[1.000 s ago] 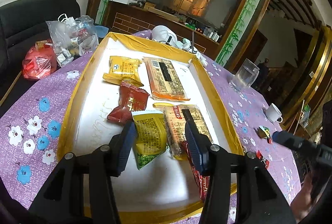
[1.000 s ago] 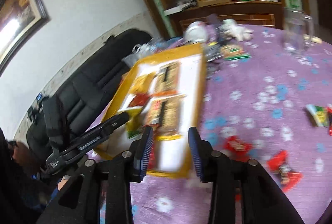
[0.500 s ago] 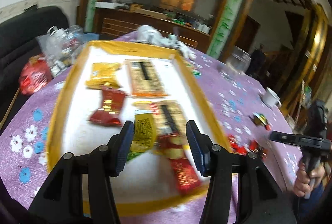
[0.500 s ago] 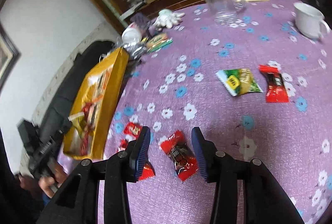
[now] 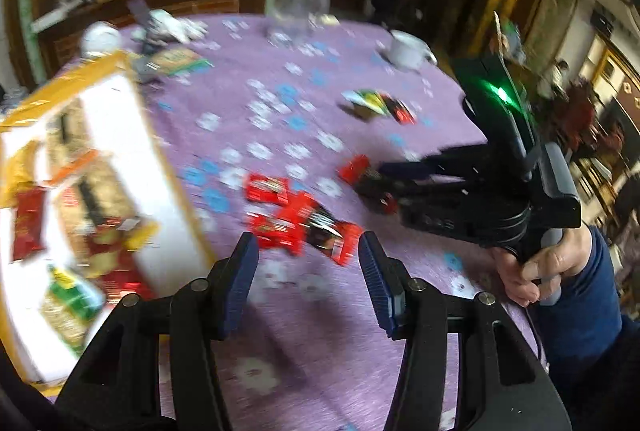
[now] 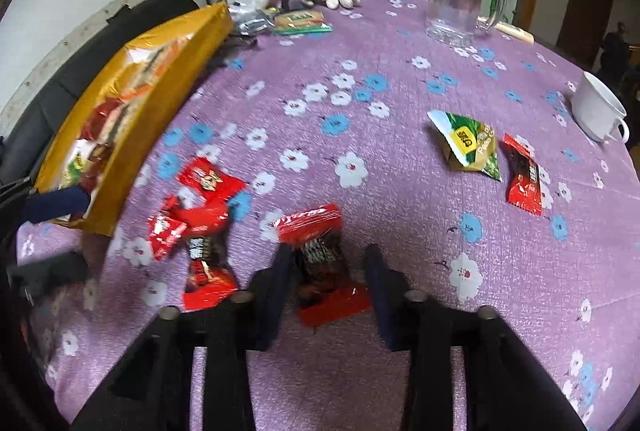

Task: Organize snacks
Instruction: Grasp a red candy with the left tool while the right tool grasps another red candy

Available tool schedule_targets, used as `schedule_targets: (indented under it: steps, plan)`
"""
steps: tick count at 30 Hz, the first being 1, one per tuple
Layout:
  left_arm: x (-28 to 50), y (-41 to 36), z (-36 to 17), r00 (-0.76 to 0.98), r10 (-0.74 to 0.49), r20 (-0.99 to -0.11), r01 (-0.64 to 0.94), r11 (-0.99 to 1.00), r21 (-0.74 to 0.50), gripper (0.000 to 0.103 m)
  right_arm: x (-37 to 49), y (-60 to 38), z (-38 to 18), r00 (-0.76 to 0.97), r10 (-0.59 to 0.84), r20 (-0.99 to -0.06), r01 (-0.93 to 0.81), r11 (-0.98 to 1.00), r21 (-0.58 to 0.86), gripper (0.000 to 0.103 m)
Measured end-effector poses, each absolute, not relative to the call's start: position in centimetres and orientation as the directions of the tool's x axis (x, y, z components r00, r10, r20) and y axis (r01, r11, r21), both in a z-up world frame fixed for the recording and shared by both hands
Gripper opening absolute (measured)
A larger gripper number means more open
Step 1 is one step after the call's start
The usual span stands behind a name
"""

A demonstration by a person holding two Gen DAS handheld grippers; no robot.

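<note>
The right claw has just been closing with a red snack packet between its fingers, though a gap still shows on the right side, so no firm pinch. Just left lie more red packets in a loose heap on the purple flowered tabletop. The left claw hangs about half open above that heap, holding nothing (its picture is blurred). Further left stands the yellow-rimmed tray with snacks inside. Beyond, a green packet and another red one lie near a white cup; a glass mug stands at the far edge.
</note>
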State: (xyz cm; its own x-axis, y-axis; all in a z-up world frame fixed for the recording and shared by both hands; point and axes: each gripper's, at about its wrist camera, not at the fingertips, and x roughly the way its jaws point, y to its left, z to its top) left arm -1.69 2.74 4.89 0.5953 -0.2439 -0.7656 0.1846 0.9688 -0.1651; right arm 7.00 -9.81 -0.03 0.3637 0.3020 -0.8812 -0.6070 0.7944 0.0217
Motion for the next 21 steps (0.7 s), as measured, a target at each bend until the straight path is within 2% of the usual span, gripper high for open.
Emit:
schedule_targets:
  steps: [2, 4, 11, 14, 17, 21]
  plan:
    - [-1.6, 2.0, 4.1, 0.577, -0.230, -0.784, 0.184, 0.971, -0.150, 0.049, 7.1, -9.8, -0.1, 0.382, 0.285, -0.879, -0.597, 0.802, 0.000, 0.027]
    - [-1.0, 1.5, 3.3, 0.555, -0.183, -0.811, 0.156, 0.981, -0.115, 0.042, 7.4, -10.2, 0.0, 0.394, 0.269, -0.879, -0.571, 0.821, -0.005, 0.027]
    - [1.5, -0.6, 1.9, 0.524, -0.086, -0.848, 0.141, 0.990, -0.013, 0.042, 8.4, -11.6, 0.3, 0.381, 0.280, -0.881, -0.507, 0.860, 0.053, 0.027]
    - [2.2, -1.3, 2.1, 0.534, -0.157, -0.831, 0.189, 0.980, -0.063, 0.042, 8.4, -12.0, 0.7, 0.389, 0.289, -0.875, -0.490, 0.869, 0.069, 0.027]
    - [2.9, -1.1, 2.3, 0.516, -0.274, -0.812, 0.224, 0.958, -0.181, 0.042, 8.8, -12.8, 1.0, 0.396, 0.289, -0.871, -0.458, 0.885, 0.085, 0.027]
    - [2.3, -0.6, 2.3, 0.510, -0.277, -0.814, 0.222, 0.957, -0.187, 0.042, 9.3, -13.6, 1.1, 0.399, 0.290, -0.870, -0.423, 0.900, 0.107, 0.027]
